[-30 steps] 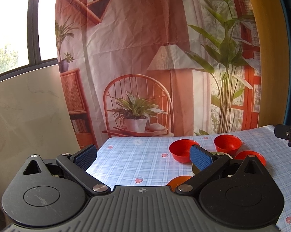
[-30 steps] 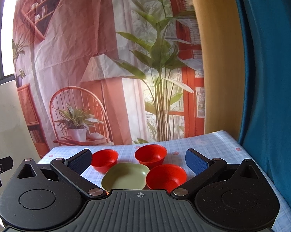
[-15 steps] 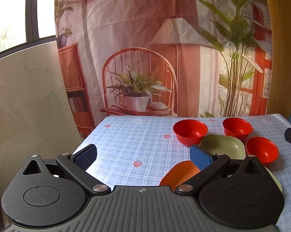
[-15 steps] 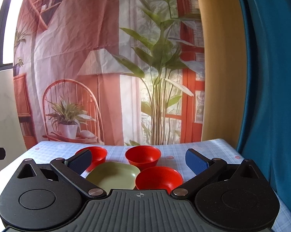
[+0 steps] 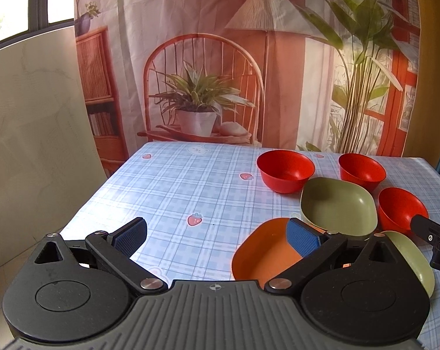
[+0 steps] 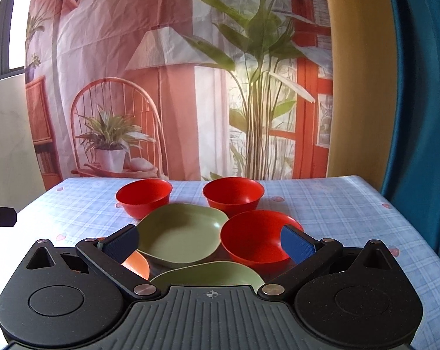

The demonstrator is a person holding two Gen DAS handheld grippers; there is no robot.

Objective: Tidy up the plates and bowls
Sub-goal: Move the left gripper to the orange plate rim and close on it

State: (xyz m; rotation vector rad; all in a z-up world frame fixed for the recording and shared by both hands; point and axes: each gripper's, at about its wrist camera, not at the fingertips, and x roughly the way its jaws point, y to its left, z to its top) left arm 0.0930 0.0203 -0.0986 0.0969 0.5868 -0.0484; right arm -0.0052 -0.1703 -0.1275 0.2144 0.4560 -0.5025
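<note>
Both tongs, left (image 5: 217, 237) and right (image 6: 209, 243), hang open and empty above the worktop (image 5: 176, 192). Bowls (image 6: 250, 240) and plates (image 6: 182, 237) sit clustered far right, unsorted; next, probably grip one rim.

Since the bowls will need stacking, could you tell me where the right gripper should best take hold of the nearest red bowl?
Probably by its rim: the nearest red bowl sits upright and open, so the right gripper could come from above on the near right edge, one finger inside the wall and one outside. Its left side crowds the green plate.
</note>
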